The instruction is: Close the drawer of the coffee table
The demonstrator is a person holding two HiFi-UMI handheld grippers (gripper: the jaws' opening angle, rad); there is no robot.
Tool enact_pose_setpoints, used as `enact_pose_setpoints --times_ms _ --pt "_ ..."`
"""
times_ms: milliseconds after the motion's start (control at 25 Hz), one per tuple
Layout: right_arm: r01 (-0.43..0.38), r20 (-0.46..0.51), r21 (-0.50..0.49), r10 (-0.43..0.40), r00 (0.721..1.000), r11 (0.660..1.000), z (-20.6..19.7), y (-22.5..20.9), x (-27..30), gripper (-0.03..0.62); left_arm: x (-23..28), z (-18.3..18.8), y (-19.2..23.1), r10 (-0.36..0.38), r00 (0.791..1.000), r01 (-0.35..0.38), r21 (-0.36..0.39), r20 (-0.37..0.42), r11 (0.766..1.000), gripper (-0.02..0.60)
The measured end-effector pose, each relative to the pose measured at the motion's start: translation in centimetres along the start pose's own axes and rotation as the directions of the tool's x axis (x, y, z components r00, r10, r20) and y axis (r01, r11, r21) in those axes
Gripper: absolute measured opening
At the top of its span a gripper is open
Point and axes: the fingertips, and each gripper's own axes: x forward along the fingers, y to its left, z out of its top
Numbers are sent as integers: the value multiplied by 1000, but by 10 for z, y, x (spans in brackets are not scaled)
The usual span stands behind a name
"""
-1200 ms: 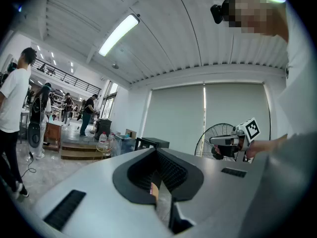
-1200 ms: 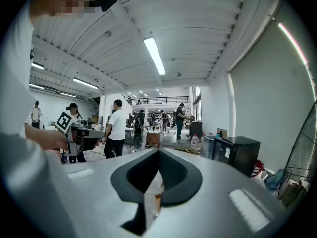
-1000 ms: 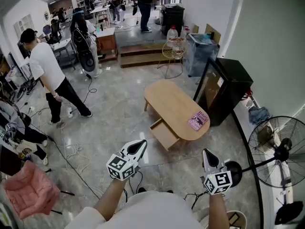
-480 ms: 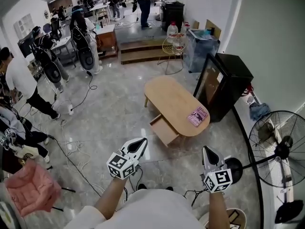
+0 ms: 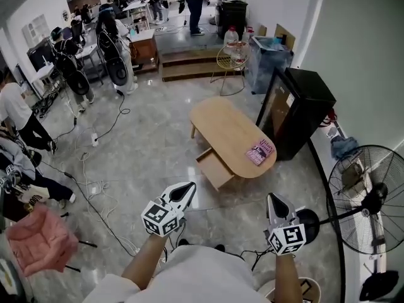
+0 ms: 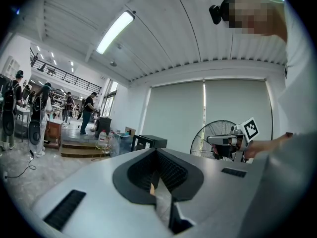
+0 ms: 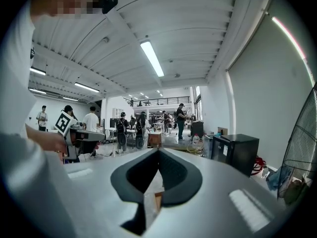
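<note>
Both claws ride low in the frame; left gripper [image 5: 187, 187] at lower centre-left, jaws clenched together on nothing; right gripper [image 5: 273, 199] at lower right, jaws likewise pinched shut and empty; coffee table [image 5: 228, 131] sits mid-frame, well apart from both; its drawer [image 5: 216, 169] hangs open at the table's lower left side; a pink book [image 5: 259, 151] lies on top.

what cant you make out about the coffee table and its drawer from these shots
- Head view: the drawer is too small to show a handle or contents.
- Head view: the print on the pink booklet on the coffee table is too small to read.
- Gripper views: the left gripper and right gripper block the table with their own bodies.
</note>
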Motion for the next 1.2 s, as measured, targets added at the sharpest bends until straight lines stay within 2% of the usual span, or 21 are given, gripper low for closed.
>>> enact_pose_setpoints --times_ms 360,640,880,1200 --pt "-55 -23 -25 54 998 998 -14 -26 -10 11 17 -11 -30 45 999 -45 -16 5 999 6" --pt "-76 -45 -29 74 996 997 -19 -33 2 11 25 -16 -29 63 998 -63 -23 -4 998 6" --pt "-86 -59 -32 84 995 996 -24 -40 27 11 40 -17 -8 69 998 -69 -31 -1 997 6" --pt "-73 -76 -36 70 995 997 -23 -44 86 11 73 -11 44 44 999 -44 -46 -6 998 6"
